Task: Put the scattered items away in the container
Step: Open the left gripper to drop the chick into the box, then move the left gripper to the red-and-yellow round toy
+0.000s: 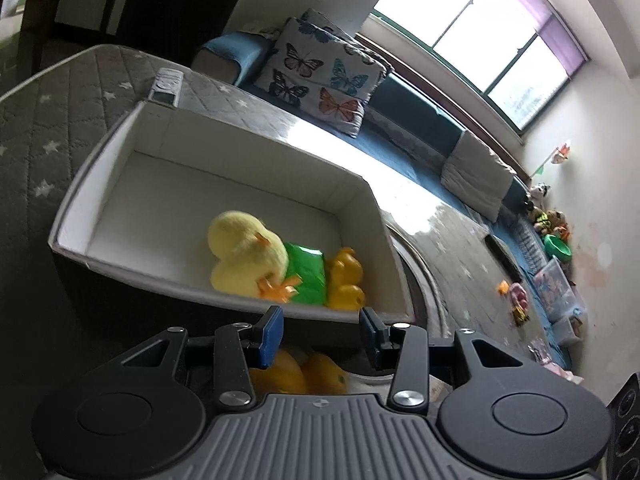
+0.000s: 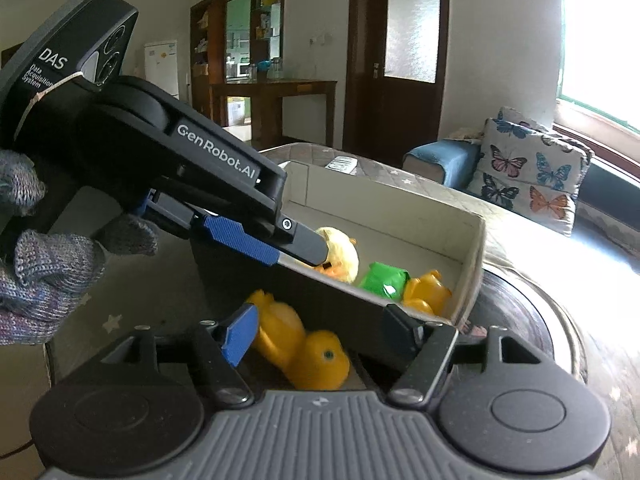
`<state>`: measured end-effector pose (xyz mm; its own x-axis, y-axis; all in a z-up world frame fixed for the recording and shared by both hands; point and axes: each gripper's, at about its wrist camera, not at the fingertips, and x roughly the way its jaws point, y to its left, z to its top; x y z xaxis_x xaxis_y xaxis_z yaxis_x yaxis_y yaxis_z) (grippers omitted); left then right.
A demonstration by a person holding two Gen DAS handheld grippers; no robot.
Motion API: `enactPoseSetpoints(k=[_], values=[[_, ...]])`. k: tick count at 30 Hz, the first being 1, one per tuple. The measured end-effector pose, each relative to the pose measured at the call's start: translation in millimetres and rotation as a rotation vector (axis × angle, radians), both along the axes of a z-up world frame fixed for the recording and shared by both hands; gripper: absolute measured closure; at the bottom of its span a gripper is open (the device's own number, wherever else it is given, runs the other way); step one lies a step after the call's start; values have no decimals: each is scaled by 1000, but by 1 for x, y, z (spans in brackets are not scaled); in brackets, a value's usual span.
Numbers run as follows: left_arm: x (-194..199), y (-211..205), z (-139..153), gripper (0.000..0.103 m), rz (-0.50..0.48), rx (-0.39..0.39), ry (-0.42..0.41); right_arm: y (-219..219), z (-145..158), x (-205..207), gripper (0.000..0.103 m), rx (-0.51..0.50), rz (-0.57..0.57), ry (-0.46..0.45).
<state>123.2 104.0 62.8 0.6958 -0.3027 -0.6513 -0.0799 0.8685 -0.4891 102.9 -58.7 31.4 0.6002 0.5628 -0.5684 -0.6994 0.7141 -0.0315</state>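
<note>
A white-lined box [image 1: 224,128] with a dark outside sits on a quilted table. It holds a yellow plush duck [image 1: 248,256], a green packet [image 1: 306,274] and a yellow rubber duck [image 1: 346,280]. The same box [image 2: 472,248] shows in the right wrist view. A second yellow rubber duck [image 2: 304,348] lies outside, against the box's near wall, between the open jaws of my right gripper [image 2: 320,336]. It shows under my left gripper [image 1: 322,336] too. My left gripper, open and empty, hovers over the box's near edge; in the right wrist view it [image 2: 280,248] reaches in from the left.
A remote control [image 1: 166,86] lies behind the box on the star-patterned quilt [image 1: 60,128]. A butterfly cushion [image 1: 320,80] rests on the blue sofa [image 1: 412,112]. Small toys [image 1: 518,300] and bins sit at the far right. A round table edge [image 2: 520,308] is right of the box.
</note>
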Motion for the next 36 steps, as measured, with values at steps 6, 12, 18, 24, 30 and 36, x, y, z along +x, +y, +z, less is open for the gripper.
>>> enactPoseSetpoints(k=[6, 12, 18, 24, 30, 36], values=[[-12, -22, -6, 59, -32, 16, -2, -23, -3, -18, 28, -1, -38, -14], [-22, -49, -19, 59, -75, 42, 18, -52, -13, -37, 19, 5, -112, -16], [-24, -73, -36, 59, -122, 43, 53, -82, -25, -52, 17, 13, -212, 11], [-24, -91, -44, 59, -160, 45, 74, -110, -33, -60, 13, 29, -301, 22], [-21, -107, -50, 59, -195, 44, 89, -122, -42, -61, 13, 11, -359, 20], [-17, -121, -56, 59, -224, 48, 103, -129, -46, -62, 13, -3, -405, 17]])
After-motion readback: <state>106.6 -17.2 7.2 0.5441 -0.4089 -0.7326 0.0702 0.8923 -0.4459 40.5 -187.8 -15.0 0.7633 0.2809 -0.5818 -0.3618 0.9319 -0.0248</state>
